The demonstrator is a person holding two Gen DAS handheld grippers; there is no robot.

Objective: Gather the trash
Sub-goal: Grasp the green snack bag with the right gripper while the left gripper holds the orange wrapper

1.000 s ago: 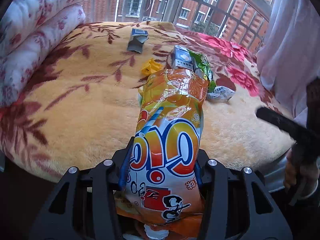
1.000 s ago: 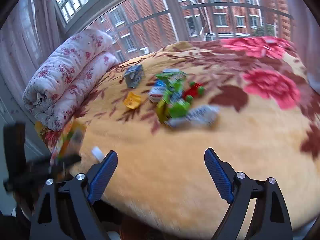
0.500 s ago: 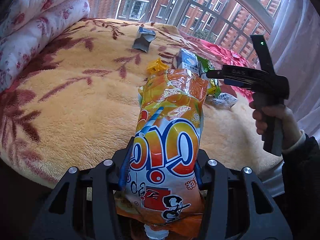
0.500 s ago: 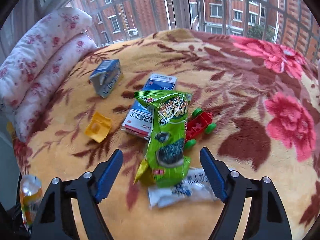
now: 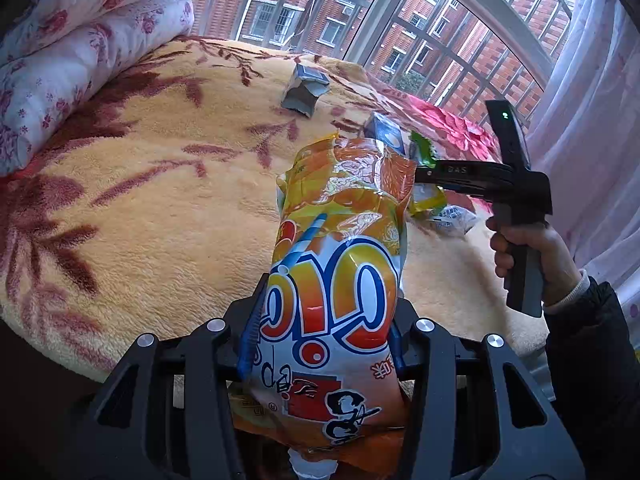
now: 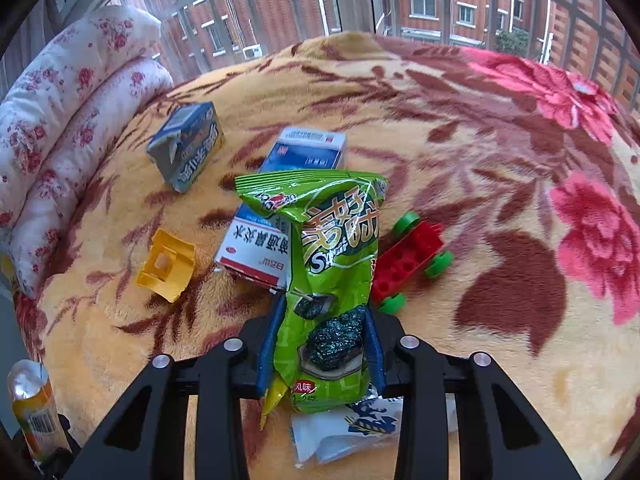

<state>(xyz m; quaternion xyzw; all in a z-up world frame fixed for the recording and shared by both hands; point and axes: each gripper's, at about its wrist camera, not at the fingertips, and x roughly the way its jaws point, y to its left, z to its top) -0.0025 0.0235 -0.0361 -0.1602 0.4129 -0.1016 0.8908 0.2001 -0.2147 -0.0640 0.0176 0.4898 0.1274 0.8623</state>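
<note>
My left gripper is shut on an orange snack bag that stands upright between its blue pads, above the near edge of the bed. The same bag shows at the lower left of the right wrist view. My right gripper is low over the flowered blanket; its jaws are closing, and the pads pinch the lower part of a green snack bag. A white wrapper lies under that bag. In the left wrist view the right gripper's body is held by a hand.
On the blanket lie a blue-grey carton, a white and blue box partly under the green bag, a yellow plastic piece and a red toy car. A rolled floral quilt lines the left side. Barred windows stand behind.
The right gripper swept in over the litter, dropped onto the green bag and narrowed its jaws around it. The left gripper kept its hold on the orange bag and shifted slightly.
</note>
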